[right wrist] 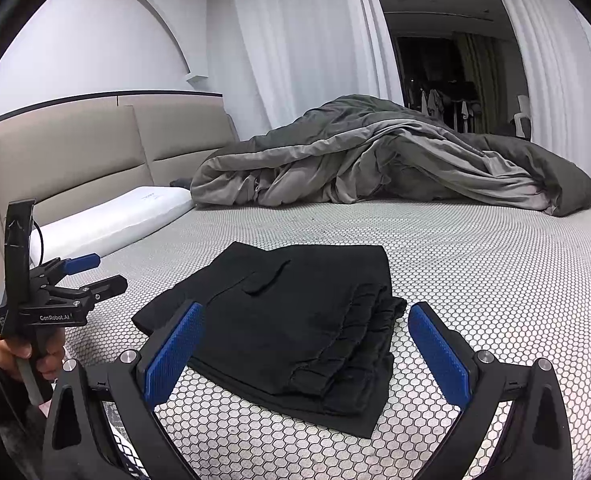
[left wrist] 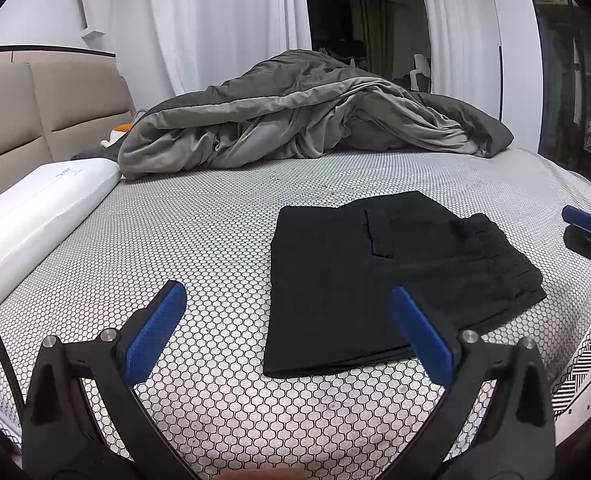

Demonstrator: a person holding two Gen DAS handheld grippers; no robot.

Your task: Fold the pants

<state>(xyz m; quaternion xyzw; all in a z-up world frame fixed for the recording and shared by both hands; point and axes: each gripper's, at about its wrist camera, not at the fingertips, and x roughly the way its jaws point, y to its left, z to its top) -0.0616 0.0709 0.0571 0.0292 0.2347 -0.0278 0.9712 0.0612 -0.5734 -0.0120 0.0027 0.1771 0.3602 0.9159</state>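
Pants [right wrist: 295,320], black and folded into a compact stack, lie flat on the honeycomb-patterned bed sheet [left wrist: 199,232], waistband edges stacked on the right side. Your left gripper [left wrist: 287,328] hovers just left of them, fingers spread wide and holding nothing. Your right gripper [right wrist: 307,344] hangs over their near edge, fingers likewise wide apart and empty. A rumpled grey blanket [left wrist: 315,120] sits well behind, a white pillow [right wrist: 111,224] by the headboard.
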